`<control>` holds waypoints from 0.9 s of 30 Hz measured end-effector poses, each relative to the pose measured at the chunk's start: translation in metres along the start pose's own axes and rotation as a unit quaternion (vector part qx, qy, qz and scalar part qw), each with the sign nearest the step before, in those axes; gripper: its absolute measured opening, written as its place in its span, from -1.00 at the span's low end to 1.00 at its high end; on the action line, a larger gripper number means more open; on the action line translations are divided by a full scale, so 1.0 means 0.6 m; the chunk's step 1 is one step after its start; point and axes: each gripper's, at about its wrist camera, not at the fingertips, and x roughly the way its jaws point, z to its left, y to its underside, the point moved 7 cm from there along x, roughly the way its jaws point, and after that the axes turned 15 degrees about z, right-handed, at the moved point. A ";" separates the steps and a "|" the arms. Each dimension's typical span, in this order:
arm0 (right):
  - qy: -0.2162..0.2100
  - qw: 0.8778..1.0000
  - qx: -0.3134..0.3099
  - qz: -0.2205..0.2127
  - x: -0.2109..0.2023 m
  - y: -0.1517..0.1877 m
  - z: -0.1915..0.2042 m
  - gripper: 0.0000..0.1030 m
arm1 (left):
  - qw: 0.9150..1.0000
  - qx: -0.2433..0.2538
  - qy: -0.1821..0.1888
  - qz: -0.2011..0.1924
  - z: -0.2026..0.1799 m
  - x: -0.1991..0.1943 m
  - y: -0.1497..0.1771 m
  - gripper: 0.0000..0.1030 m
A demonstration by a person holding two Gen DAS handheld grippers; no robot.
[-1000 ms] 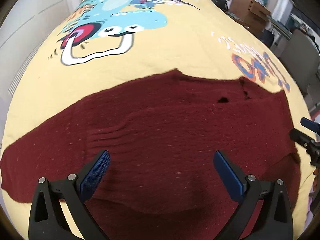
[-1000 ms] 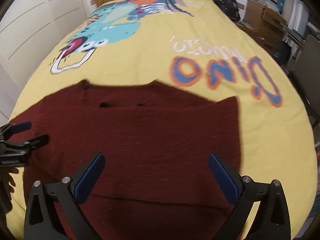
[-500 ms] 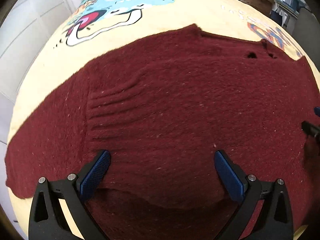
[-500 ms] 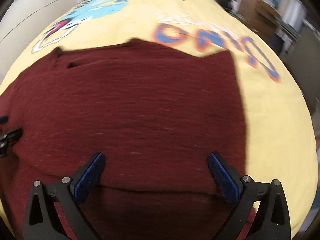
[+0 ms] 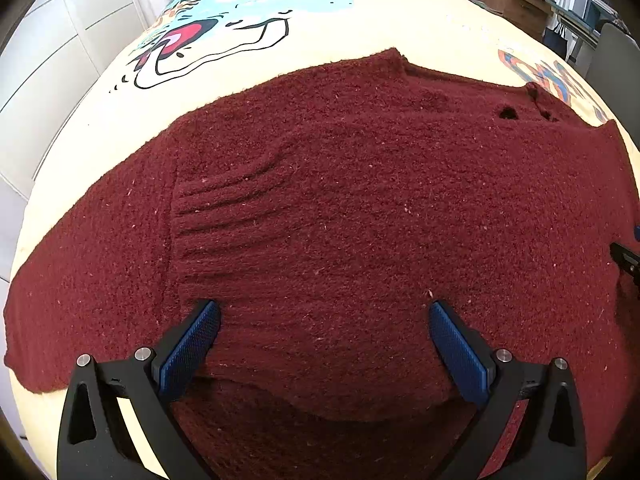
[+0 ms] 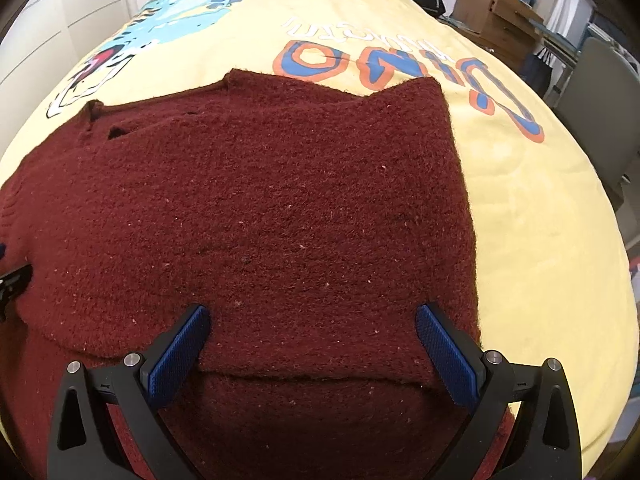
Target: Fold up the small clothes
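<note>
Across the middle of both wrist views lies the sweater [image 5: 340, 208], dark red knit, spread flat on the bed [image 6: 540, 240] with its yellow dinosaur cover. My left gripper [image 5: 324, 336] hangs low over the near hem, fingers [image 5: 192, 340] spread wide and grasping nothing. My right gripper [image 6: 312, 336] does the same at the lower centre of its frame, fingers [image 6: 444, 352] released, empty. In the left view one sleeve runs out to the left edge of the frame; in the right view the sweater's right side ends in a straight edge, which I judge to be a sleeve already turned in, though I cannot be sure.

Under both grippers a second layer of knit shows below a curved edge, so the hem seems doubled near me. That is my first worry: if I close on this spot I may pinch one layer only, and the fold would drag the other askew. The knit is thick and fuzzy, so it could also snag on the ribbed pads or cling to the cover and pull the whole sweater toward me instead of lifting. Two small holes [image 5: 508, 113] sit near the collar at the upper right of the left view; a fingertip caught there could tear them wider. Uneven lifting between my two hands would twist the fold line.
</note>
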 end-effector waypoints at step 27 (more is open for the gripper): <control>-0.033 0.999 0.010 0.003 -0.149 0.081 0.024 0.99 | 0.967 -0.254 0.032 0.015 0.362 -0.106 0.125 0.98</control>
